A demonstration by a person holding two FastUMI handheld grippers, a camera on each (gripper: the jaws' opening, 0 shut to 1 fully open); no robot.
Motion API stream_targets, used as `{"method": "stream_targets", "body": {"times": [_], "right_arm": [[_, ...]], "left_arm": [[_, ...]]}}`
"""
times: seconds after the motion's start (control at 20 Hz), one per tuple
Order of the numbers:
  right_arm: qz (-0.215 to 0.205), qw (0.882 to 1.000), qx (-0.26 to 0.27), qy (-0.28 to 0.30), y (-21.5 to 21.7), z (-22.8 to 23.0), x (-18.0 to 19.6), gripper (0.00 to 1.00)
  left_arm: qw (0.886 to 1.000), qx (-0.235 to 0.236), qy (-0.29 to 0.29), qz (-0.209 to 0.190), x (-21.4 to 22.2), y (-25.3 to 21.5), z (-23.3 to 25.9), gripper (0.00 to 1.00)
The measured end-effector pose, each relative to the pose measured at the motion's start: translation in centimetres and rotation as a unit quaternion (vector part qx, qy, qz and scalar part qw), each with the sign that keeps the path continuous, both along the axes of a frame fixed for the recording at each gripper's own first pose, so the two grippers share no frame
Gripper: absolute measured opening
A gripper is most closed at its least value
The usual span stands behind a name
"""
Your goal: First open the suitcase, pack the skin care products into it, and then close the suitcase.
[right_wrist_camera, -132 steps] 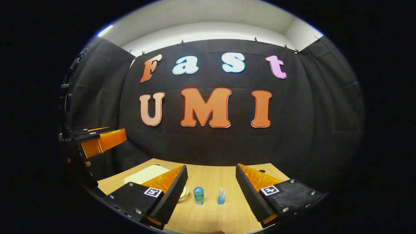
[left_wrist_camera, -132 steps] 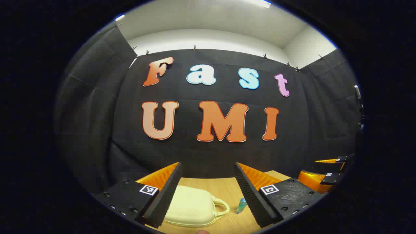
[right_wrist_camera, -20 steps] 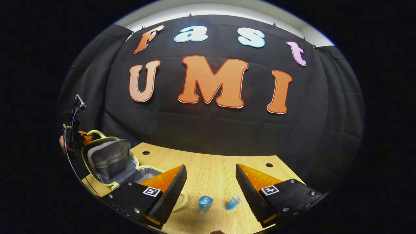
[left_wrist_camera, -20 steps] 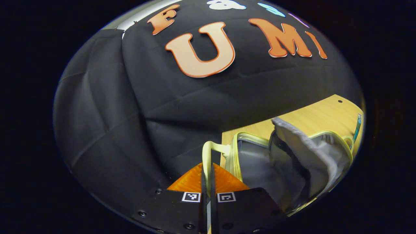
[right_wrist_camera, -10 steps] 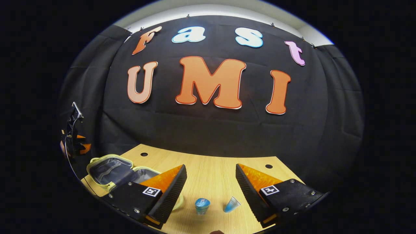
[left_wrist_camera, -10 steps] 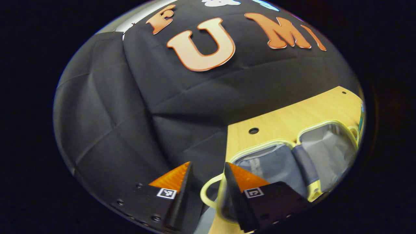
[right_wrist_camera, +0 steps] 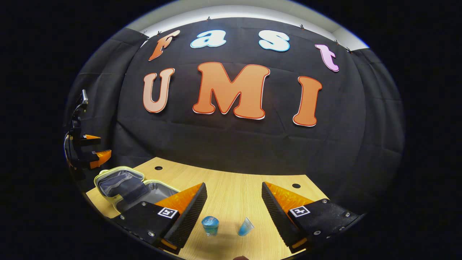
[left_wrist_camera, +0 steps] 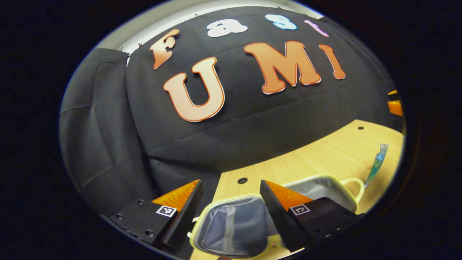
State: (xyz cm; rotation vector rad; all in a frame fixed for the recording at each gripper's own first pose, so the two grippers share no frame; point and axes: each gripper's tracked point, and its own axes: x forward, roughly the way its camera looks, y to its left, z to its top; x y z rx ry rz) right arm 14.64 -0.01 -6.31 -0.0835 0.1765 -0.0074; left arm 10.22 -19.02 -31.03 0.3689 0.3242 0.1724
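Observation:
The pale yellow suitcase (left_wrist_camera: pixel 231 227) lies open on the wooden table (left_wrist_camera: pixel 325 151), its grey lining showing in both halves. My left gripper (left_wrist_camera: pixel 231 183) hangs open just above the near half, with nothing between its fingers. A blue tube (left_wrist_camera: pixel 376 164) stands beyond the suitcase's handle (left_wrist_camera: pixel 352 185). In the right gripper view, my right gripper (right_wrist_camera: pixel 234 186) is open over the table, with a small blue jar (right_wrist_camera: pixel 210 224) and the blue tube (right_wrist_camera: pixel 245 227) standing between its fingers, untouched. The open suitcase (right_wrist_camera: pixel 122 184) lies to its left, and the left gripper (right_wrist_camera: pixel 90 150) hovers over it.
Black cloth walls close off the back and the sides. The table (right_wrist_camera: pixel 234 191) has small round holes near its far edge (right_wrist_camera: pixel 158 168). The right gripper (left_wrist_camera: pixel 395 104) shows at the far right of the left gripper view.
My left gripper has let go of the suitcase handle and opened. The lid has dropped flat onto the table. The left gripper has risen a little; the right has barely moved.

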Motion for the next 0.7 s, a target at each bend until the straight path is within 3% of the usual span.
{"method": "stream_targets", "body": {"times": [0.2, 0.55, 0.7], "right_arm": [[0.009, 1.0, 0.005, 0.008, -1.9, -1.2, -0.7, 0.96], [0.035, 0.999, 0.002, 0.02, -4.1, -4.3, -1.9, 0.97], [0.045, 0.998, 0.001, 0.033, -5.0, -6.4, -2.5, 0.97]], "left_arm": [[0.999, -0.032, -0.026, -0.017, 0.3, -7.3, 0.5, 0.98], [0.992, -0.098, -0.01, -0.082, -0.7, -20.4, -2.8, 0.98], [0.99, -0.103, 0.008, -0.101, -1.6, -25.2, -5.3, 0.98]]}}
